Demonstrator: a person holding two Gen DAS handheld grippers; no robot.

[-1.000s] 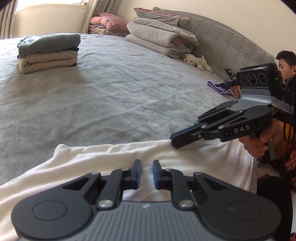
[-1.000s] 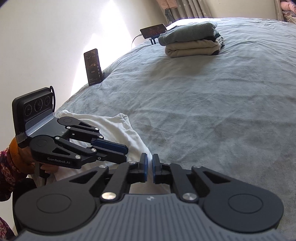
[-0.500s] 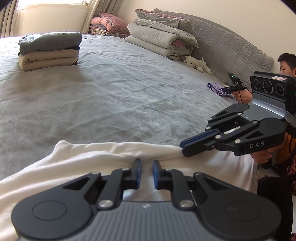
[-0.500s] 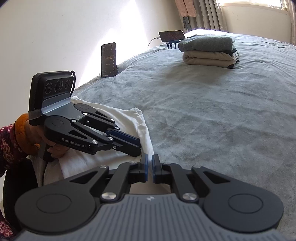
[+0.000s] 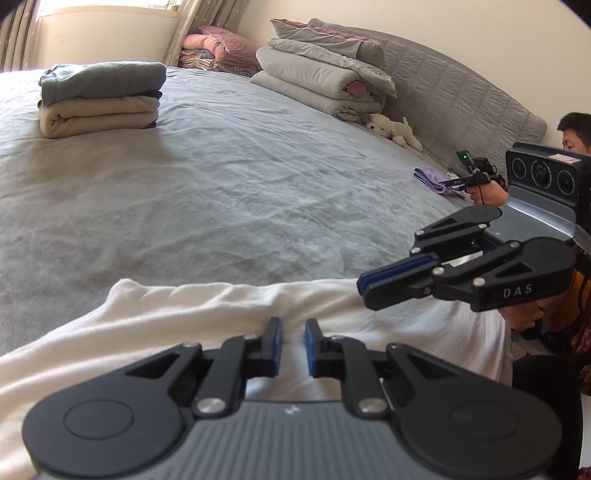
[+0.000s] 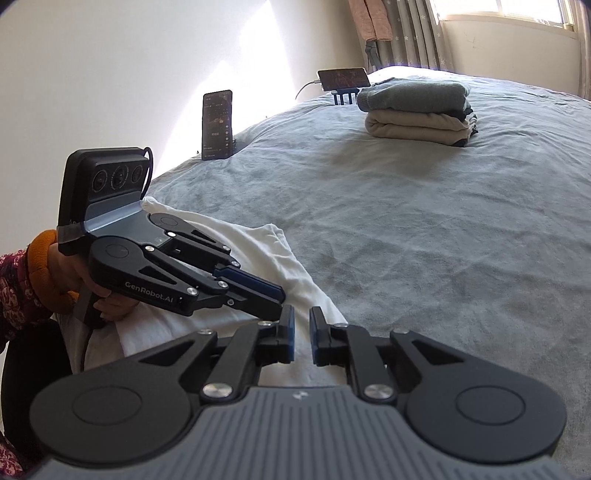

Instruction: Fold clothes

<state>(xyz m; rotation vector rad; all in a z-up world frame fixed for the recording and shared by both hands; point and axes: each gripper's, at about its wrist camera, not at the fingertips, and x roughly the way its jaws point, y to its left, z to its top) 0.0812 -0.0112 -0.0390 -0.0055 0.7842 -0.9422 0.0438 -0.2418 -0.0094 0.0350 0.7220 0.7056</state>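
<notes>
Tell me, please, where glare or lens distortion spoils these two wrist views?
Left wrist view: the window at top left is washed out and the headboard bows into a curve. Right wrist view: a sun patch blows out the wall, the window glares, and the bed bulges. Both show dark corners; neither is blurred.

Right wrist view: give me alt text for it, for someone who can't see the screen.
A white garment lies at the near edge of a grey bed, with both tools over it: the right tool, jaws opening, and the left tool beside it. A stack of folded clothes sits at the far side.
</notes>
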